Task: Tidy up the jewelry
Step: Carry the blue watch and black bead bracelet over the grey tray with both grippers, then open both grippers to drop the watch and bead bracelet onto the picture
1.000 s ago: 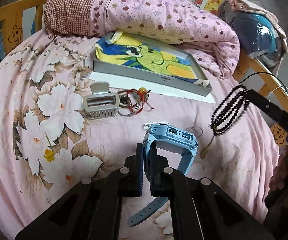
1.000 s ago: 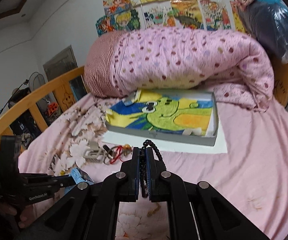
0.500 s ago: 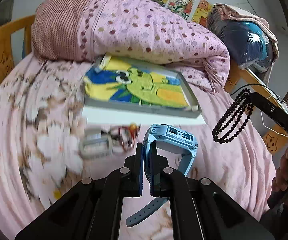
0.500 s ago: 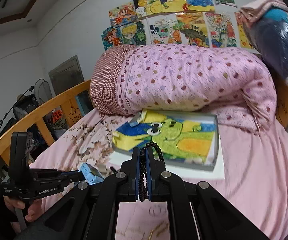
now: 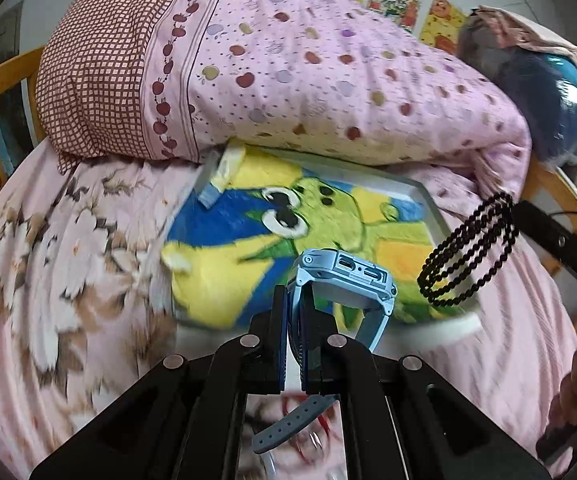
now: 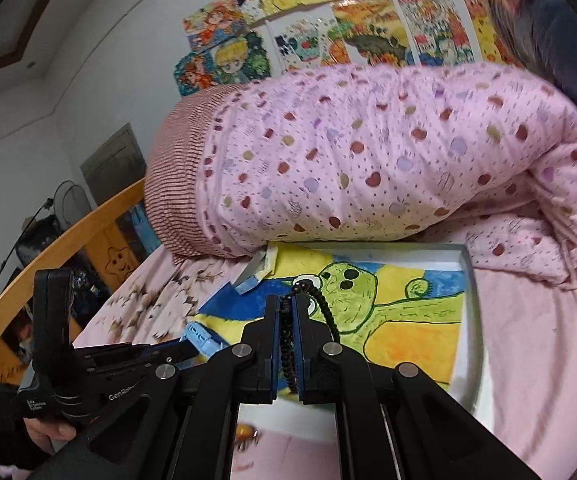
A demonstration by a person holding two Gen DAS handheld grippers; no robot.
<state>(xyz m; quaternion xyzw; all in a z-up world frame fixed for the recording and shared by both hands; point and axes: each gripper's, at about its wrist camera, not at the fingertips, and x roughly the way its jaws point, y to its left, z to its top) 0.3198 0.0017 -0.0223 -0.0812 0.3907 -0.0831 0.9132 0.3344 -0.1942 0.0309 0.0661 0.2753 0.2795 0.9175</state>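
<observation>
watch [image 5: 342, 280] face-up, strap [image 5: 288, 428] trailing toward camera

Both grippers are matte black, angular linkages with round silver screw heads at the joints. The left gripper [image 5: 294, 320] and right gripper [image 6: 287, 328] have flat fingers lined with blue pads [image 6: 273, 344]. White lettering marks the left gripper's handle. The hands [image 6: 50, 432] are bare-skinned.

Big rolled-up pink quilt [image 5: 308, 80] with apple print hogs the 12 o'clock side of the bed. Flowery pink bedsheet [image 5: 68, 260] spreads toward 9 o'clock, cartoon posters [image 6: 328, 28] cover the wall, and a wooden bed rail [image 6: 68, 240] curves at 9.
</observation>
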